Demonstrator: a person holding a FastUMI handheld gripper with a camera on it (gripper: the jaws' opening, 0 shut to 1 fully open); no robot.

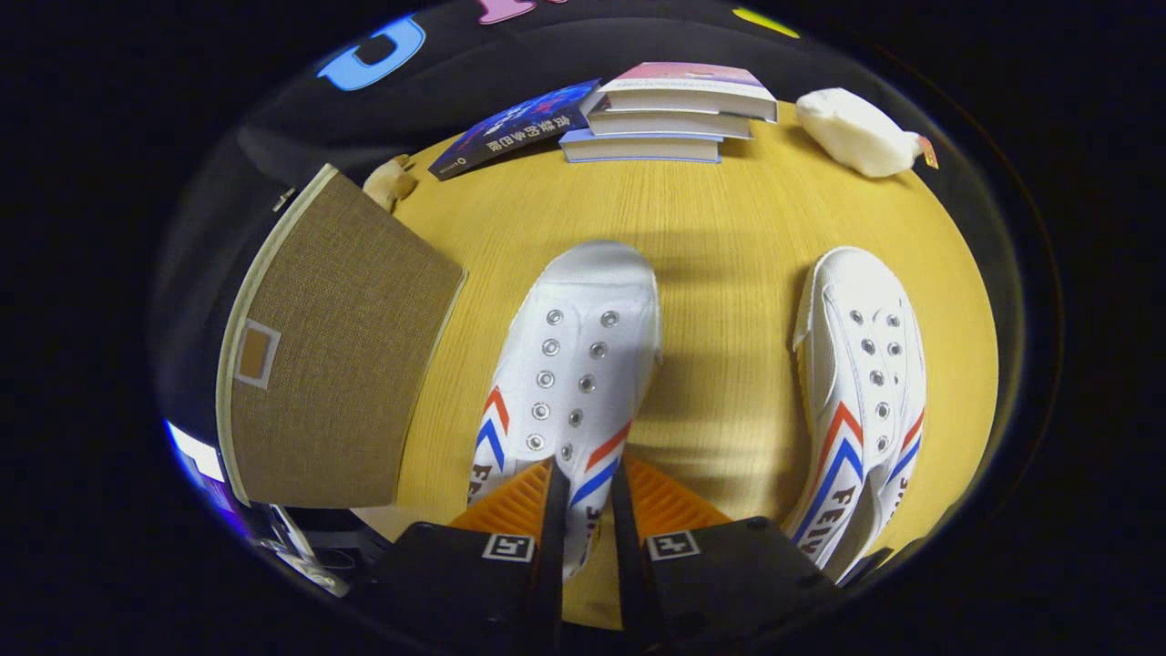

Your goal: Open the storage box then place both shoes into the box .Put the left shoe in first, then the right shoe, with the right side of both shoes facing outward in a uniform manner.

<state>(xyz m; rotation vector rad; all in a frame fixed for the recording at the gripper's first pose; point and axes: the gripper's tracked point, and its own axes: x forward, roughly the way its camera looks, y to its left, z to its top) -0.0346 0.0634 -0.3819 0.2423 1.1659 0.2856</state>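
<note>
Two white canvas shoes with red and blue chevrons lie toe-away on the wooden table (pixel 729 228). My gripper (pixel 583 497) is shut on the heel end of the left-hand shoe (pixel 574 364), one finger on each side of its opening. The other shoe (pixel 861 383) lies apart to the right. A brown fabric storage box (pixel 337 355) stands to the left of the held shoe; a flat woven face with a small label window faces me, and I cannot tell whether it is open.
At the table's far edge lie a stack of books (pixel 669 114), a dark blue book (pixel 515 123) and a white plush toy (pixel 856 132). A small tan object (pixel 392 182) sits behind the box. Bare tabletop separates the two shoes.
</note>
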